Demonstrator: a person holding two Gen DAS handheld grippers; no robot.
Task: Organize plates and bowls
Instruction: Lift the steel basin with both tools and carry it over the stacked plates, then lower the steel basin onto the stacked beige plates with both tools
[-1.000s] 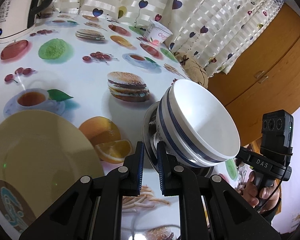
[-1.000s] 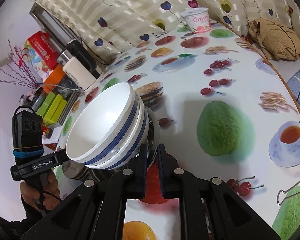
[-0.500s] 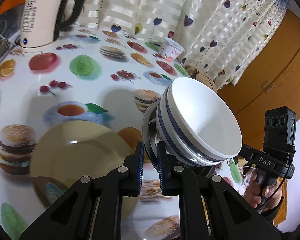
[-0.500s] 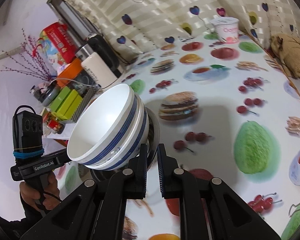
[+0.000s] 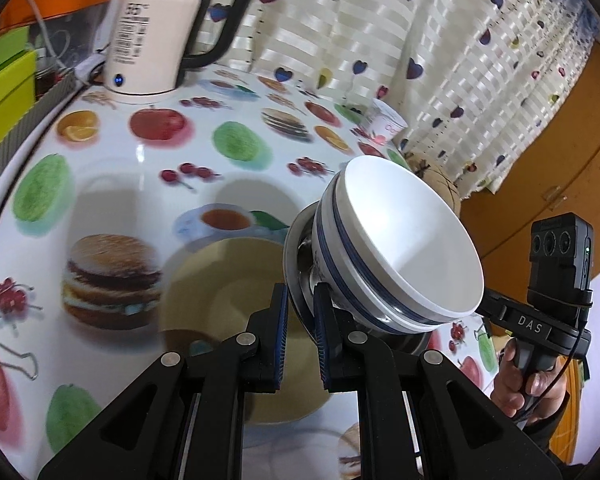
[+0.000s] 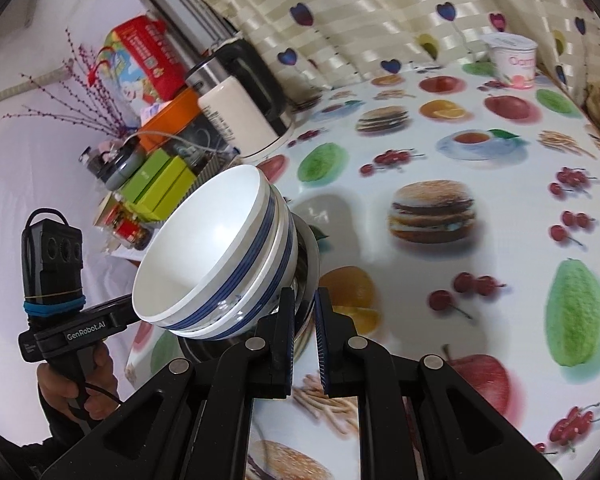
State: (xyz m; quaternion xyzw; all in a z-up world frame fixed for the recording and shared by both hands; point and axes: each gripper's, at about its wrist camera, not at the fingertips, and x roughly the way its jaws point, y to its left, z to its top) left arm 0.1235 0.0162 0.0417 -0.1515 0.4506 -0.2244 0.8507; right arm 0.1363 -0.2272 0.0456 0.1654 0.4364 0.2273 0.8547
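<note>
We grip the metal bowl (image 5: 296, 256) rim with our left gripper (image 5: 300, 316) and right gripper (image 6: 303, 320). White bowls (image 5: 404, 248) sit inside it, above the yellow plate (image 5: 220, 292).

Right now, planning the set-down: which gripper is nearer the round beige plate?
Left. The left gripper hangs over the round beige plate; the right gripper clamps the far rim of the shiny steel bowl, farther off.

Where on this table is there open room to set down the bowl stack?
Open tablecloth lies between the kettle, the yogurt cup and the yellow plate, across the middle of the table. Crowded: the corner behind the kettle, with green boxes and an orange container.
</note>
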